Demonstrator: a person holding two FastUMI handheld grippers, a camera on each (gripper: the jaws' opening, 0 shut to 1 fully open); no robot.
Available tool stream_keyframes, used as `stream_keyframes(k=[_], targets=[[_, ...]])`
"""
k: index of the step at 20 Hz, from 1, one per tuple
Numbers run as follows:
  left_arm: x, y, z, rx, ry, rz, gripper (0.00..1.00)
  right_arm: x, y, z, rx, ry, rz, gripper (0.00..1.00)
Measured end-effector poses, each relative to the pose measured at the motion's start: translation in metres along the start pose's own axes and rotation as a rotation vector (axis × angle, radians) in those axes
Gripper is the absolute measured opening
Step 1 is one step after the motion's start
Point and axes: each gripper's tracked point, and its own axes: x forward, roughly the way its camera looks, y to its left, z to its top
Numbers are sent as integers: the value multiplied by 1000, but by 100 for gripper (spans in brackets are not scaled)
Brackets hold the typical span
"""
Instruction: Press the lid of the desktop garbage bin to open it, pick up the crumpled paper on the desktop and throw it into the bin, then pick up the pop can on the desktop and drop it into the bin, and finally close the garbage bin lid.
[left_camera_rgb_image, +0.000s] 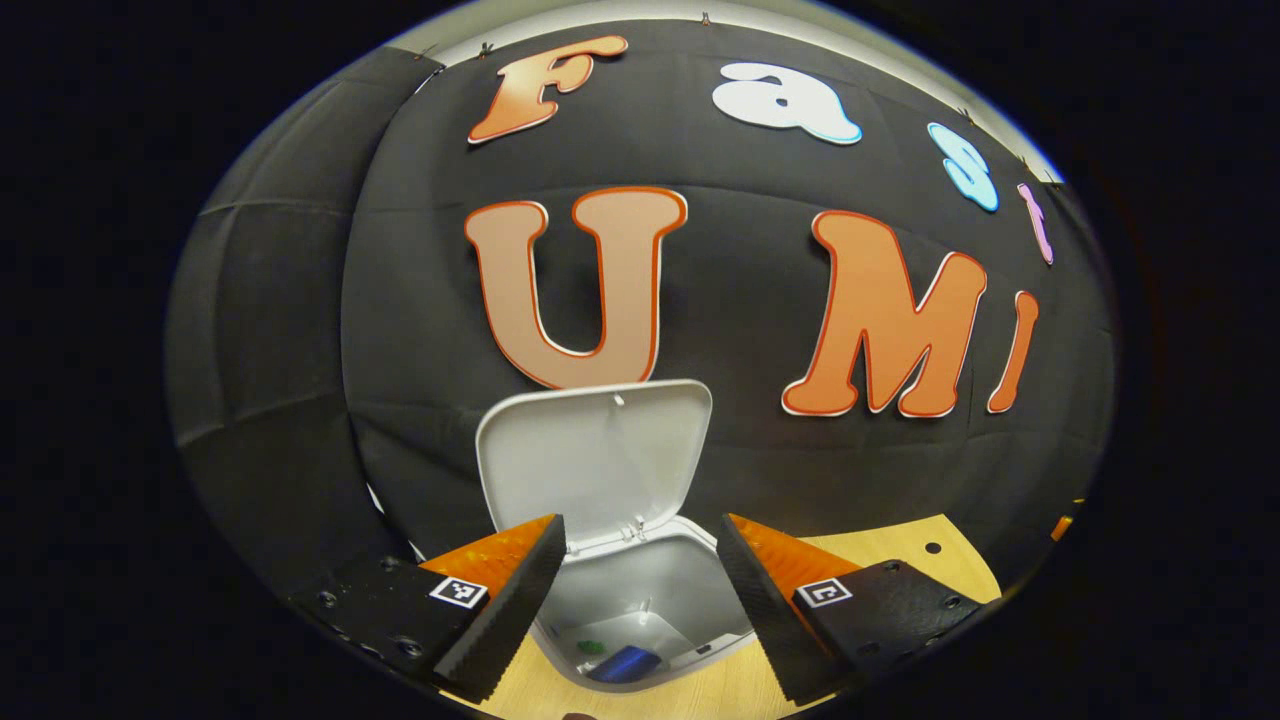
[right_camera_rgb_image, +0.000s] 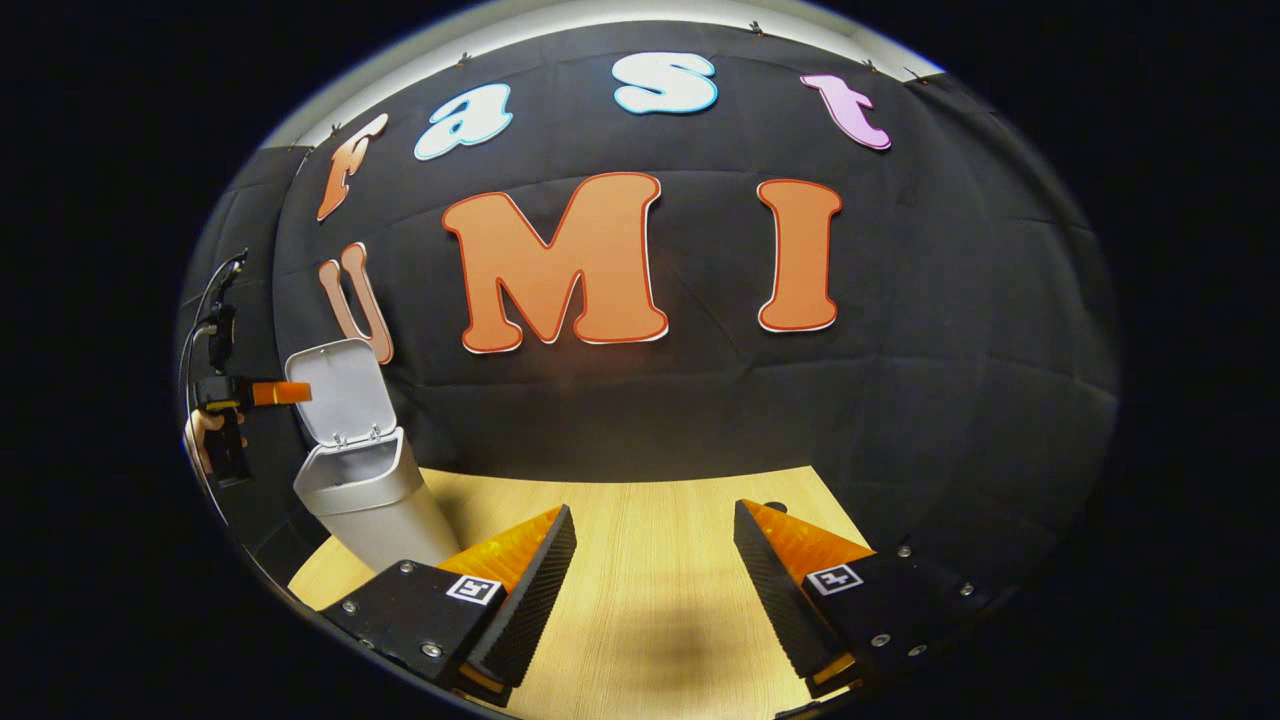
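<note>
Wood-grain desktop (right_camera_rgb_image: 650, 560) runs back to the black cloth wall (right_camera_rgb_image: 900, 420). Garbage bin (left_camera_rgb_image: 640, 600) stands on it with lid (left_camera_rgb_image: 595, 460) upright; the pop can (left_camera_rgb_image: 625, 663) lies inside. Left gripper (left_camera_rgb_image: 640, 590) hovers above the bin, spread, holding nothing. Right gripper (right_camera_rgb_image: 655, 580) gapes over bare wood.

The garbage bin (left_camera_rgb_image: 640, 610) is light grey with rounded corners and stands upright on the wooden table, low in the centre of the left gripper view and at the left edge of the right gripper view. Its lid (left_camera_rgb_image: 595, 455) is swung open, standing upright behind the mouth. Inside, a blue object (left_camera_rgb_image: 625, 663) lies at the bottom, with something small and green (left_camera_rgb_image: 592, 647) beside it.
</note>
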Motion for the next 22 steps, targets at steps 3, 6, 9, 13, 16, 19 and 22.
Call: stream_keyframes(k=[3, 6, 9, 13, 16, 19, 22], targets=[[-5, 8, 32, -59, -18, -11, 96, -1, 4, -1, 0, -1, 13, 95], [-4, 15, 64, -24, -19, -15, 95, -2, 4, 0, 5, -1, 18, 100], [7, 14, 88, -50, 20, -47, 94, -2, 2, 1, 12, -3, 18, 95], [33, 17, 112, -73, 86, -80, 94, -3, 1, 5, 34, -7, 20, 95], [57, 28, 119, -83, 146, -64, 94, -3, -1, 7, 44, -12, 17, 95], [78, 44, 117, -74, 210, -26, 94, -2, -6, 6, 36, -10, 2, 95], [96, 54, 113, -47, 254, 0, 94, 0, -5, 3, 38, -1, 6, 95]])
